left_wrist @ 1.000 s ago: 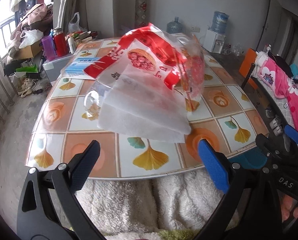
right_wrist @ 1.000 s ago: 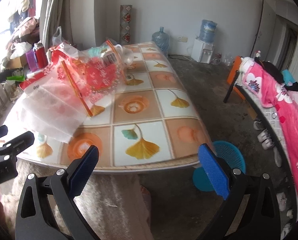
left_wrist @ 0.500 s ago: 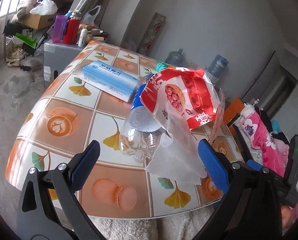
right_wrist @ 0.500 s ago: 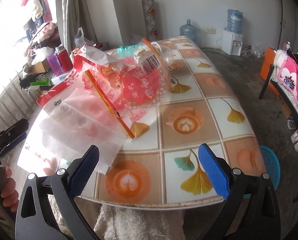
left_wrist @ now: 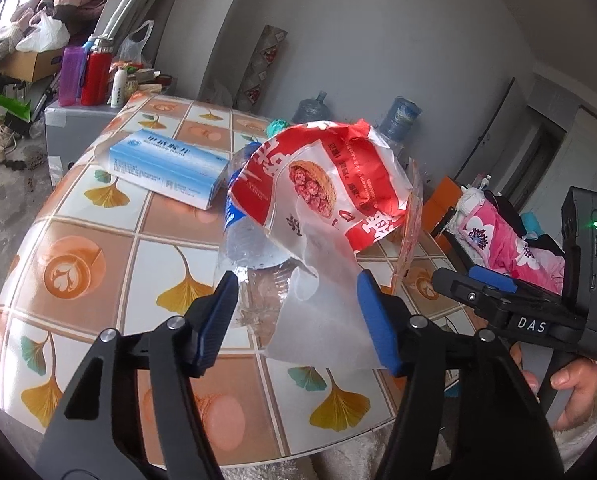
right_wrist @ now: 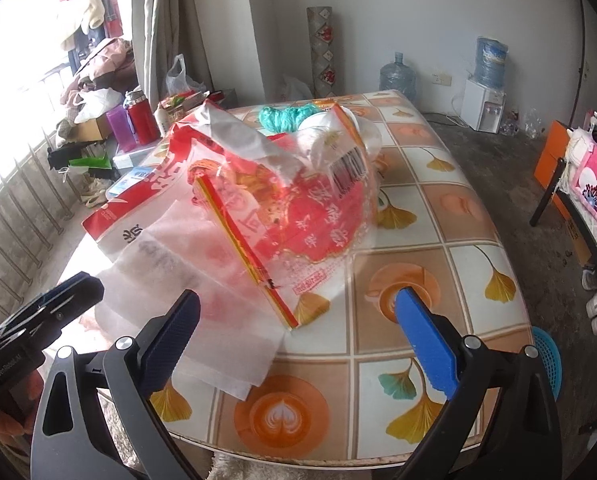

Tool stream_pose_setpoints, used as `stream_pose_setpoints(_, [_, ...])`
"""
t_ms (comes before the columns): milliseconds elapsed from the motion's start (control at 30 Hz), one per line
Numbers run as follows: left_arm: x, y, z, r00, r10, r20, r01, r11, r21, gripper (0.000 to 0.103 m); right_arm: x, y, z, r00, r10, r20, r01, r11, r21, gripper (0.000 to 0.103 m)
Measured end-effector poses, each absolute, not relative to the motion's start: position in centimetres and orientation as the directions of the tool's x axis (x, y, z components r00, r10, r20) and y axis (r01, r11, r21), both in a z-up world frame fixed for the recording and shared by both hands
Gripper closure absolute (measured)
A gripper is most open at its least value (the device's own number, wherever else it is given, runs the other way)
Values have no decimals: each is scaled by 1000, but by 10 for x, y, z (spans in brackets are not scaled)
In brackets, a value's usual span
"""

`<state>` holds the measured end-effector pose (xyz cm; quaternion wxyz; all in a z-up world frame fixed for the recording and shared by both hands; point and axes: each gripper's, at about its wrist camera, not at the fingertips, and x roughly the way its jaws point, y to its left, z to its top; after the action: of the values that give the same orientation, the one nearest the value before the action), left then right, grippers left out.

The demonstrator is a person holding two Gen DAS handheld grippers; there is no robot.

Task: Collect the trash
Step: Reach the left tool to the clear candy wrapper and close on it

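Trash heap: red snack bag (left_wrist: 330, 184) over clear bottle (left_wrist: 250, 248). Left gripper (left_wrist: 298, 320) part-open, just been closing around white wrapper (left_wrist: 326, 312), ungripped; right gripper (right_wrist: 298, 340) wide, empty, likely awaiting pickup.

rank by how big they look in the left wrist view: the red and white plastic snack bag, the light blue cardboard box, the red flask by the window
1. Red and white plastic snack bag, largest, though it lies nearest the camera.
2. Light blue cardboard box.
3. Red flask, smallest in view, but it stands farthest back, so its true size is unsure.
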<state>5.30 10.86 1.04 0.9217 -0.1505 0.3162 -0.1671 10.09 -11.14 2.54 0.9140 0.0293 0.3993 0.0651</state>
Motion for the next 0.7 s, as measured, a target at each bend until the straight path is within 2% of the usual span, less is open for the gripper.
stream_pose_setpoints(167, [55,103,13,729,-424,-537,247,895,-371,48,100,-109,27,676,135,-724,-91,991,100,7])
stream_pose_setpoints(333, [51,102,11,718,-448,-533,256,882,-396,54,97,-111,29,679,134,-722,-84,991,105,8])
stream_pose_setpoints(467, [54,94,17,730,-446,-518,293,889,-353,55,95,-111,30,684,141,-716,-87,990,112,9])
stream_pose_setpoints(533, [63,87,14,714,-410,-567,276,910,-310,65,93,-112,32,689,144,-710,-86,989,117,11])
stream_pose_setpoints(600, [70,82,10,700,-373,-610,257,927,-272,69,90,-114,35,697,144,-702,-82,989,122,11])
stream_pose_setpoints(700, [72,82,10,696,-374,-613,258,927,-273,78,85,-118,37,708,138,-693,-73,990,123,12])
